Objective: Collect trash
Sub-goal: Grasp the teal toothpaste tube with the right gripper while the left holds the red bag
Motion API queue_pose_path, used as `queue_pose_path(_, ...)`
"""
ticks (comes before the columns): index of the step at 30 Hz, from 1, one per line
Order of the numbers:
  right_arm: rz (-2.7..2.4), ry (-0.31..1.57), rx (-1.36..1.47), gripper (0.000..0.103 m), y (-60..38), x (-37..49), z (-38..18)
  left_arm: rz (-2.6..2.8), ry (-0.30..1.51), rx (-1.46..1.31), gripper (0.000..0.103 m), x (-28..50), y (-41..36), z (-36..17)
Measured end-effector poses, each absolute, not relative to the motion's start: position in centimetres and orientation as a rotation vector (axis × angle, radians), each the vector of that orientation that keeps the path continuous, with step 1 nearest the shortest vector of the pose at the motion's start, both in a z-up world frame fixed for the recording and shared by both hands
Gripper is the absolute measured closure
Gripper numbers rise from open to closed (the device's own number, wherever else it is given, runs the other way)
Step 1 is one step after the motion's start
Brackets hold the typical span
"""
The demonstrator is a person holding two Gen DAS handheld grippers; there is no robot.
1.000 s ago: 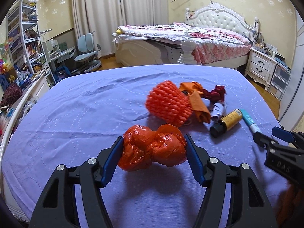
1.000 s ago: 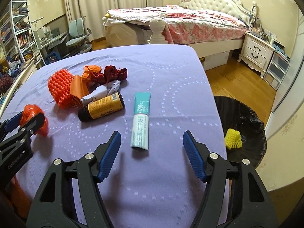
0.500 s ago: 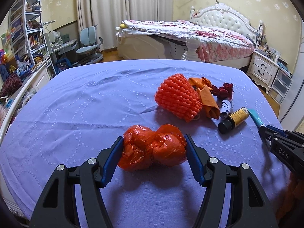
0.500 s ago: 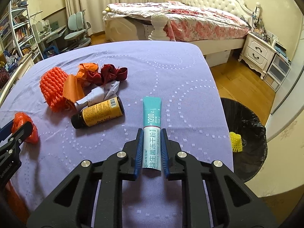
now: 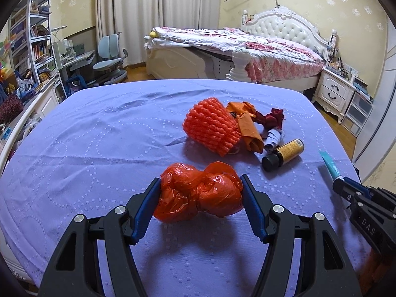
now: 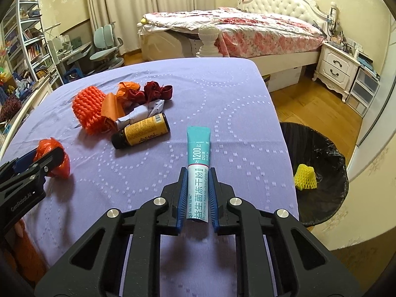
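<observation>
Trash lies on the table with the purple cloth, in one loose group and two single pieces. The left gripper has its blue pads pressed on both sides of a crumpled red plastic bag, which rests on the cloth near the front edge. The right gripper is closed tight on the white end of a teal and white tube; the teal end points away over the cloth, close to the right edge of the table. Just past this edge, on the wooden floor, stands a bin with a black liner, and a yellow foam net is inside. Between the grippers the cloth is free. Farther back lie an orange foam net, orange and dark red scraps, a crumpled paper and a brown bottle, all touching or just beside each other. The far half of the table is open
</observation>
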State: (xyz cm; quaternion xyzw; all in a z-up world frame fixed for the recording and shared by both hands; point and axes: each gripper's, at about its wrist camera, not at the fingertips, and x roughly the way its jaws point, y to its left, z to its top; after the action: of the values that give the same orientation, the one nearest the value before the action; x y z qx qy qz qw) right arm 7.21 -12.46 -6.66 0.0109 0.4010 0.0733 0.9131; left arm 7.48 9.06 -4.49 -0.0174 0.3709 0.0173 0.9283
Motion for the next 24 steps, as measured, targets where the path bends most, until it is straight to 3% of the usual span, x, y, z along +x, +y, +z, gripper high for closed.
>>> queue_pose_path(14, 0.167, 0.85, 0.029, 0.087, -13.2, 5.6, -6.6, 0.005, 0.735, 0.004, 0.039, 6.3, 6.6, -3.9)
queue_pose_path(22, 0.171, 0.872, 0.031, 0.084, -12.8, 6.1, -7.3, 0.009, 0.739, 0.008, 0.039, 6.0, 6.5, -4.2)
queue_pose_path(24, 0.174, 0.871, 0.029, 0.077, -12.6, 6.4, -7.4, 0.007, 0.741, 0.007, 0.039, 6.1, 6.5, -4.2)
